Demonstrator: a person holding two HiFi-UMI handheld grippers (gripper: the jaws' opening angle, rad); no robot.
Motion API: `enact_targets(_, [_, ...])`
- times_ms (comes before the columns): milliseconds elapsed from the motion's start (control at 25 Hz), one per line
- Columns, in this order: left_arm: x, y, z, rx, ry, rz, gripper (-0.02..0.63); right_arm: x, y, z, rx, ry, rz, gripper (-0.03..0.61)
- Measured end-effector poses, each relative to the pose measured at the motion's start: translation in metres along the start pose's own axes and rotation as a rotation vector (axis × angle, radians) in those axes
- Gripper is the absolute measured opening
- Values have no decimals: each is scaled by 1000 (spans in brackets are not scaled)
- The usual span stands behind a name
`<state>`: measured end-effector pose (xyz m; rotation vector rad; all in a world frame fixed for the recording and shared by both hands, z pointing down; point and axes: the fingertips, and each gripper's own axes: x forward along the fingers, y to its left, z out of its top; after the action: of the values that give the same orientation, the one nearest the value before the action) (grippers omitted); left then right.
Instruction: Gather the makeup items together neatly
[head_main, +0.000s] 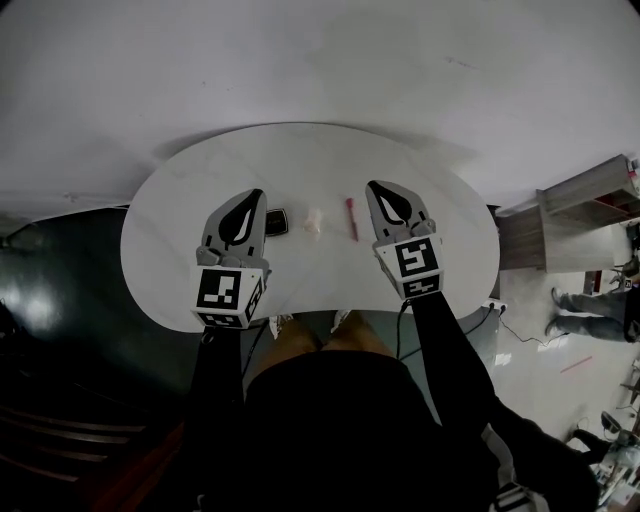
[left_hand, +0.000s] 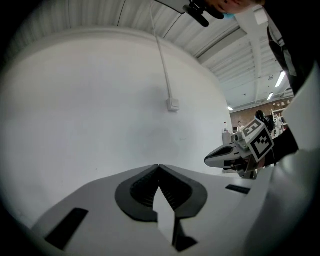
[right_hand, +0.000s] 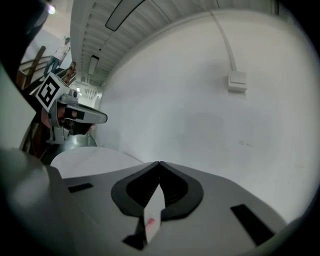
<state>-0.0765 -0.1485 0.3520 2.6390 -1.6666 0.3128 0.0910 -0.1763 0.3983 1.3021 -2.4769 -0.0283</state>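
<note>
Three makeup items lie in a row on the white oval table (head_main: 180, 200): a dark compact (head_main: 277, 222), a small pale item (head_main: 314, 221) and a slim red stick (head_main: 352, 217). My left gripper (head_main: 258, 193) hovers just left of the compact with its jaws shut and nothing between them (left_hand: 159, 166). The right gripper (head_main: 372, 185) is just right of the red stick, also shut and empty (right_hand: 159, 163). In the right gripper view, a bit of the red stick (right_hand: 151, 222) shows through the slit below the closed tips. Each gripper view shows the other gripper off to its side.
The table stands against a white wall with a cable and a wall box (left_hand: 173, 104). To the right of the table stands a shelf unit (head_main: 590, 215), and a person's legs (head_main: 590, 300) are on the floor there. Dark flooring lies to the left.
</note>
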Motion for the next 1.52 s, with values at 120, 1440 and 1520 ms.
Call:
enact_targets(120, [6, -7, 9, 7, -24, 29, 17, -12, -14, 10, 36, -63, -40, 28])
enact_targets(1440, [24, -47, 41, 53, -77, 98, 17, -57, -45, 44, 47, -281, 1, 28])
enact_targets(1520, [23, -46, 41, 51, -76, 100, 17, -57, -44, 49, 59, -279, 4, 28])
